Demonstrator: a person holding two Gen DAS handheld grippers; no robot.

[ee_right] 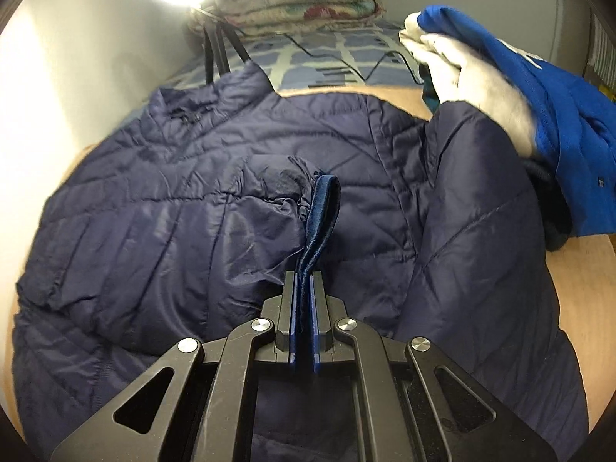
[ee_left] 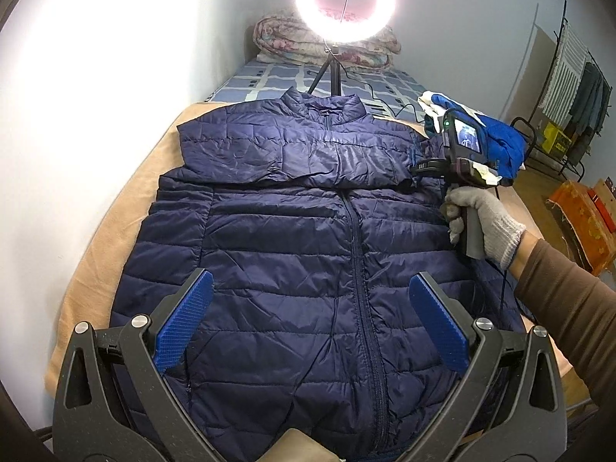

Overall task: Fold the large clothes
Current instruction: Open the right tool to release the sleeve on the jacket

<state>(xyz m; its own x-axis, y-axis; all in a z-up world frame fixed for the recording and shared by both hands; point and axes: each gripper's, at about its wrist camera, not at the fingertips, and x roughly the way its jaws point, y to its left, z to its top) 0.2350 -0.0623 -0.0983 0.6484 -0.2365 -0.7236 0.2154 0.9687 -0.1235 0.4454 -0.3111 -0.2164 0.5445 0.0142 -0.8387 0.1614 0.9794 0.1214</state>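
A lit ring light (ee_left: 344,2) stands on the bed (ee_left: 246,81) near its far edge. Folded quilts (ee_left: 277,38) lie against the pale wall (ee_left: 115,57). A clothes rack (ee_left: 577,77) stands off the bed's right side.

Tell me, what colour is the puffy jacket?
Dark navy blue. The jacket shows best in the left wrist view.

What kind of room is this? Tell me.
Most likely a home bedroom: a bed with a checked blue sheet, folded floral quilts stacked at its head, and a clothes rack by the wall.
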